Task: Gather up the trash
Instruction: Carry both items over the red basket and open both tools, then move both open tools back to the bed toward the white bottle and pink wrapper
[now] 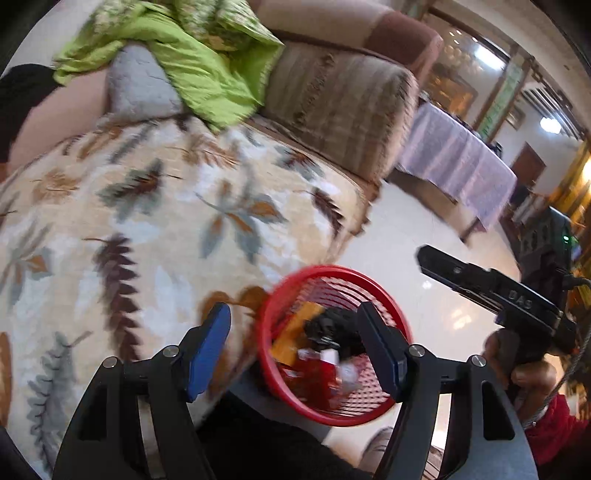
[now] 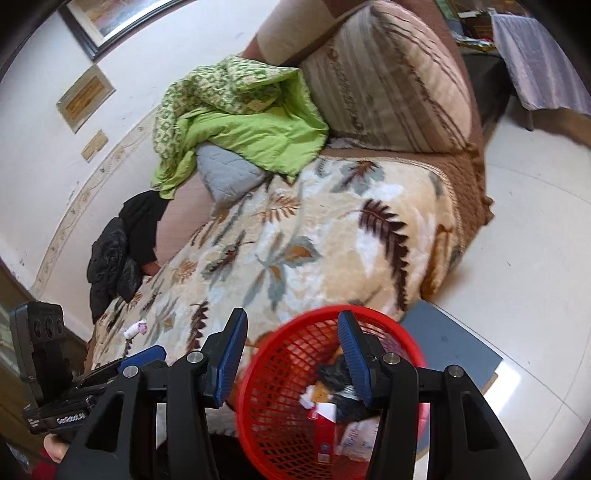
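white wall with framed pictures [image 2: 110, 18], then a sofa under a leaf-print blanket [image 2: 295, 251]; left gripper [image 1: 295, 343] and right gripper [image 2: 291, 354] both gape empty above the red basket [image 2: 280, 398] of trash [image 2: 332, 402] on pale tile floor [image 2: 535, 258].

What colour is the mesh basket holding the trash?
Red; the basket shows best in the right wrist view.

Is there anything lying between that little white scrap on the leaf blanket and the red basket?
Nothing visible does. The white scrap lies alone on the leaf-patterned blanket; only bare blanket separates it from the red basket beside the bed, whose mouth is open.
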Demonstrator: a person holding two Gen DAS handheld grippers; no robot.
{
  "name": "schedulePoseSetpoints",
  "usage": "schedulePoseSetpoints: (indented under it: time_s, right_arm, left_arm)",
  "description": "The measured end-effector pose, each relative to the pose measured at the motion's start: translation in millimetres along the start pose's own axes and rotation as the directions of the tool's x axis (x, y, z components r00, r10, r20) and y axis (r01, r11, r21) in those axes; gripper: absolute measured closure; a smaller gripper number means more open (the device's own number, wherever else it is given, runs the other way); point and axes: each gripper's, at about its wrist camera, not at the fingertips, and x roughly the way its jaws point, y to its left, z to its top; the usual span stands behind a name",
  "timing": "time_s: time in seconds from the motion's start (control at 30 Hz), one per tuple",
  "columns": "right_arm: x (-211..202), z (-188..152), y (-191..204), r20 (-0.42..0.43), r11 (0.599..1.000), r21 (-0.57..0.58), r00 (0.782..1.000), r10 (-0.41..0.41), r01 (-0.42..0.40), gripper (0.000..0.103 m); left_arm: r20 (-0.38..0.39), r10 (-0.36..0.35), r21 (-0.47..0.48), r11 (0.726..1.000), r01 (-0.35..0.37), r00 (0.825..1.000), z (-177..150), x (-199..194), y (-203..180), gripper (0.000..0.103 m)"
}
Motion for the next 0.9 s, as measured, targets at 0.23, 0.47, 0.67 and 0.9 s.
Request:
schedulePoseSetpoints:
  time_s: [0.23,0.47,0.67,0.9]
  right_arm:
    - [28,1,47,-0.045,0.995,-0.063,0.996,0.074,-0.076,0.048]
    - [61,-7,95,-0.117,0.981,-0.129,0.985,0.129,-0.144,0.048]
    - [86,-17,137,-0.169,0.963,-0.199,0.974,0.150,-0.183,0.048]
    - [122,-31,181,-0.242,0.939,-0.264,0.958,0.155,-0.219,0.048]
  left_arm:
    - [0.147,0.298,-0.005,0.954,-0.301,0.943,0,-39,43,0.033]
    - [0.168,0.448,-0.064,0.894,-0.444,0.878,-9,-62,89,0.031]
    - [0.152,0.489,-0.127,0.872,-0.473,0.859,-21,-76,124,0.031]
    - [0.135,0.518,-0.209,0.848,-0.486,0.845,-31,-87,167,0.030]
